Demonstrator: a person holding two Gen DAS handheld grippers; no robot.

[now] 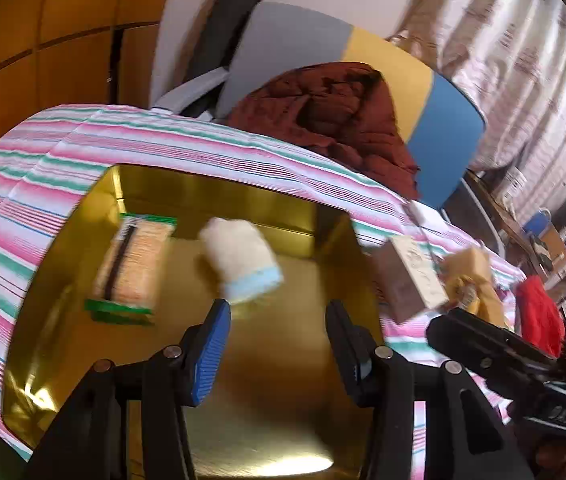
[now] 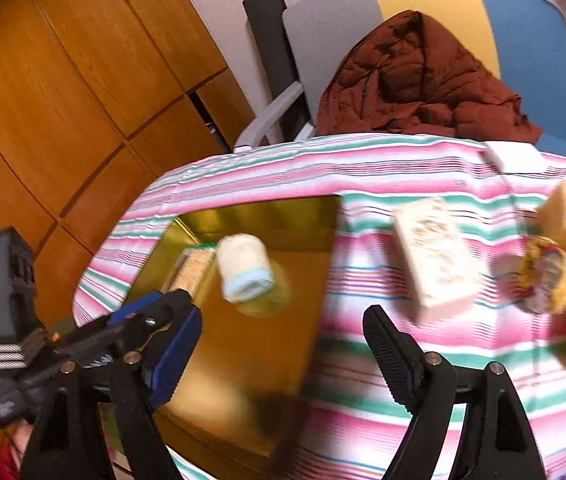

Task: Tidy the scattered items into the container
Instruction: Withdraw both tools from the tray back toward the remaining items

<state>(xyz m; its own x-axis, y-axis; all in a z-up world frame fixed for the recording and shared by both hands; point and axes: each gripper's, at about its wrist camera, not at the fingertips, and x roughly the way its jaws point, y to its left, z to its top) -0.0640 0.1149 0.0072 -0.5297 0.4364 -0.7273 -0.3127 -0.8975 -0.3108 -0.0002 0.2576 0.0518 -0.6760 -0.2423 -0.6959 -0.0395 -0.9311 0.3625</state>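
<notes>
While both my grippers hang w/ jaws spread and empty, the rolled sock [image 1: 243, 264] lies in the gold tin [image 1: 63, 280] just ahead of the left gripper [image 1: 279, 344], long axis diagonal, blue cuff toward me. Right gripper [image 2: 279, 348] view alone shows the cream box [image 2: 435, 256] whole, on the desk [image 2: 363, 168] outside the tin.

Bare floor is left in the lower centre of the gold container [image 1: 275, 380]; the upper left is taken by a green-edged packet [image 1: 131, 268] and a white sock [image 1: 243, 264].
</notes>
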